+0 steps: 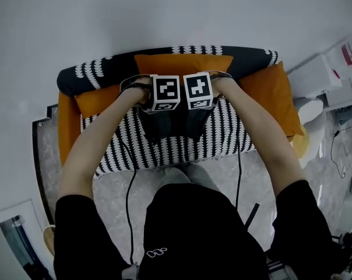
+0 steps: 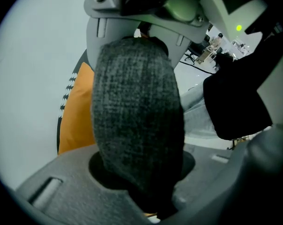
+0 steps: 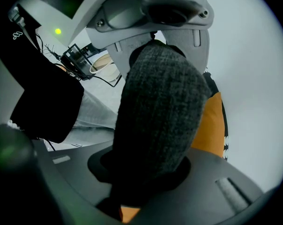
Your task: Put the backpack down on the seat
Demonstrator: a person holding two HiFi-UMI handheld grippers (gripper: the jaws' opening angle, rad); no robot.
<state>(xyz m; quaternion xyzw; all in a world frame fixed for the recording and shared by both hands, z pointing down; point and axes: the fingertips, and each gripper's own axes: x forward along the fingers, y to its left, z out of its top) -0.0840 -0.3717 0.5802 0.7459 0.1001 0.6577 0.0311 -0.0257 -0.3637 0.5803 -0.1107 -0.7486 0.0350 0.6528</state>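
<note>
The dark grey backpack (image 1: 171, 124) hangs in front of me, over the black-and-white striped seat (image 1: 225, 139) of an armchair. Both grippers sit side by side above it, marker cubes up: my left gripper (image 1: 165, 93) and my right gripper (image 1: 199, 91). The left gripper view is filled by a thick grey woven strap (image 2: 137, 121) pinched between the jaws. The right gripper view has the other strap (image 3: 160, 121) clamped the same way. Whether the bag's bottom touches the seat is hidden from me.
An orange back cushion (image 1: 182, 63) and an orange side cushion (image 1: 275, 92) line the chair, which stands against a white wall. White furniture (image 1: 319, 74) and a round white stool (image 1: 310, 112) stand to the right. Cables (image 1: 128, 197) trail over the marbled floor by my legs.
</note>
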